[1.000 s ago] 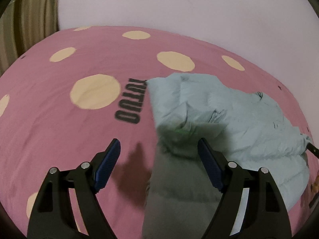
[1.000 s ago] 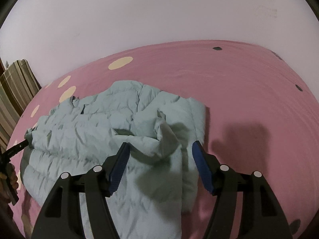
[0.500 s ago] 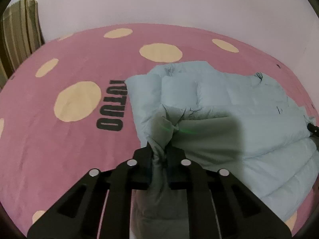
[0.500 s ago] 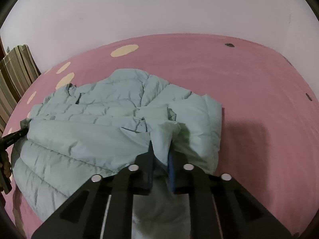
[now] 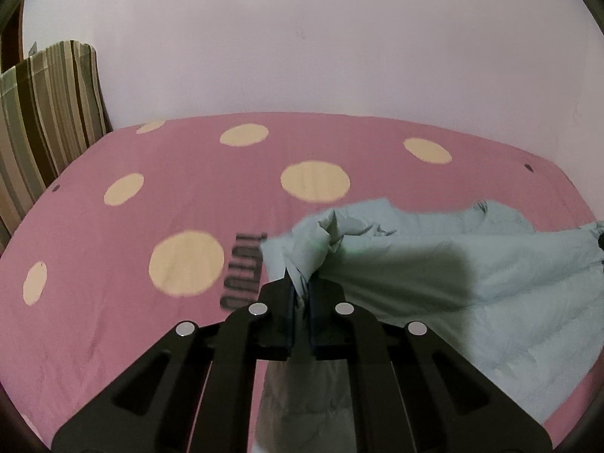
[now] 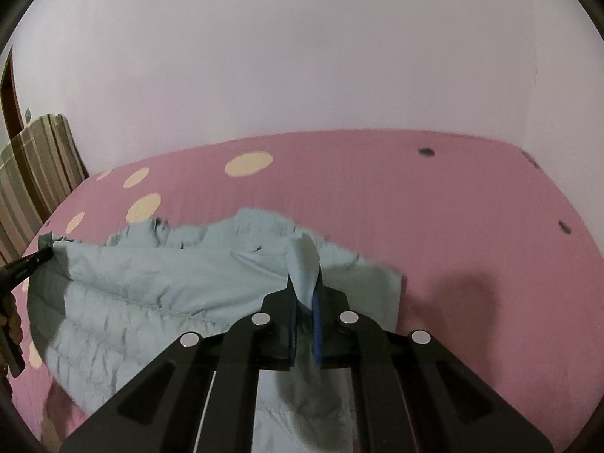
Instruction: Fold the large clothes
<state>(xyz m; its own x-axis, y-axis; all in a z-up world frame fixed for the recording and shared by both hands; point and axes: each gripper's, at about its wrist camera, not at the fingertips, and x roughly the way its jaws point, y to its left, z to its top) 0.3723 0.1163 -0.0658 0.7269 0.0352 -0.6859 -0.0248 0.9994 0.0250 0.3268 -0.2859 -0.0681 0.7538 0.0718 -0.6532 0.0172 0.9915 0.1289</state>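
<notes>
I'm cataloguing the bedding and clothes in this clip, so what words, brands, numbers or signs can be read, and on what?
"TUTUO", as far as it reads: black capitals printed on the pink dotted bedsheet, running sideways in the left wrist view; blurred, and its upper end is hidden by the light blue puffer jacket.
Jacket: no print or label legible in either view.
Striped cushion: no text.

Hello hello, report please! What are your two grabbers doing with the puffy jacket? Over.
Left gripper shut on jacket. Right gripper shut on its other corner. Edge lifted off pink bed. Nothing in the way.
</notes>
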